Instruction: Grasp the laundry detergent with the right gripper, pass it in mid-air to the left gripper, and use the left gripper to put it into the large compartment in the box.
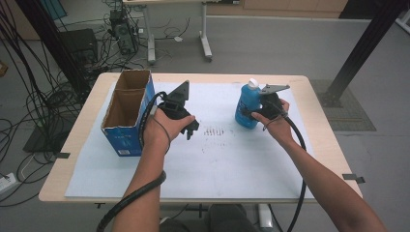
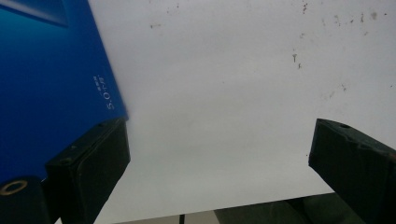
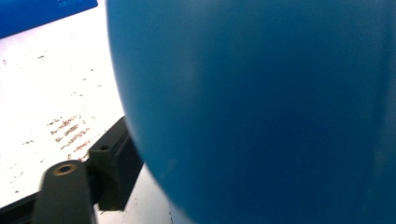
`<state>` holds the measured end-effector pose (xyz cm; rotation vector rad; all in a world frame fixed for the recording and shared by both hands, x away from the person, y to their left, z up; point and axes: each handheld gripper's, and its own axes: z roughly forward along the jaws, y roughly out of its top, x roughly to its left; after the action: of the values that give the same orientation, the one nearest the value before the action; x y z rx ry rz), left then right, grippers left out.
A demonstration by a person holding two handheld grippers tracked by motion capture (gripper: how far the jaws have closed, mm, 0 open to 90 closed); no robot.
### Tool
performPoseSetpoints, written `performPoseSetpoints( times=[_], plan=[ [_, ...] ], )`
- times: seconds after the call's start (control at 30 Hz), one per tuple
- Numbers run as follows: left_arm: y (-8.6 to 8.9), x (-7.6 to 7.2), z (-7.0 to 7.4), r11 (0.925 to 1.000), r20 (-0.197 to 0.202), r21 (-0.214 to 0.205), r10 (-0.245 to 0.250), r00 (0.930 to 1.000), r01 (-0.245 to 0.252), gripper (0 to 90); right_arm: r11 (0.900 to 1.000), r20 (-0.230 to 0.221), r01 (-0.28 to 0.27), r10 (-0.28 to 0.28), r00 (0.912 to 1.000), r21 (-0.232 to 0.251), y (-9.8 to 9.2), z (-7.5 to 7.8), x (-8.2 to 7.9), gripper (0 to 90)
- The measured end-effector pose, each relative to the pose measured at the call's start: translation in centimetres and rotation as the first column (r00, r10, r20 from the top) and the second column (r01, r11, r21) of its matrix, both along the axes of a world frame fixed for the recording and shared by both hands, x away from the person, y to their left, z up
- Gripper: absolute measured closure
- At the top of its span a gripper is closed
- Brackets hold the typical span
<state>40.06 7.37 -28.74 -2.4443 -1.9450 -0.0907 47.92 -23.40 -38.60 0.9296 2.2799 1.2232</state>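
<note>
At far right, right gripper is clamped on the blue bottle mid-body. I reckon it's slick and heavy with liquid, so grip low. Left gripper open.

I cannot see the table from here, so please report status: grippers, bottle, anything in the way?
Right gripper around blue bottle, fingers closing on it. Left gripper open, beside blue box. Bottle upright on white mat. Path to box clear.

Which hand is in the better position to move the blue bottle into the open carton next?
Right. The right gripper already has its jaws around the blue bottle, which stands upright on the white mat. The left gripper hangs open beside the blue carton, holding nothing.
</note>
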Motion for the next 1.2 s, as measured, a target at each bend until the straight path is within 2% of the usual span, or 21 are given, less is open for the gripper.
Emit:
performPoseSetpoints(
  times=[0.37,0.77,1.2],
  plan=[
    [0.08,0.10,-0.19,1.0000,-0.003,-0.003,-0.001,1.0000,0.000,5.7,0.9997,0.011,-0.019,0.019,0.9998,-0.017,0.10,-0.22,0.21,38.0],
    [0.29,0.00,-0.10,1.0000,0.002,-0.004,0.004,1.0000,-0.004,5.7,0.9993,-0.014,-0.036,0.036,0.9992,0.010,-0.19,-0.21,0.43,41.5],
    [0.53,-0.11,-0.02,1.0000,0.001,0.005,0.007,1.0000,-0.007,5.6,0.9989,-0.017,-0.044,0.044,0.9989,0.014,-0.27,-0.23,0.53,42.0]
  ],
)
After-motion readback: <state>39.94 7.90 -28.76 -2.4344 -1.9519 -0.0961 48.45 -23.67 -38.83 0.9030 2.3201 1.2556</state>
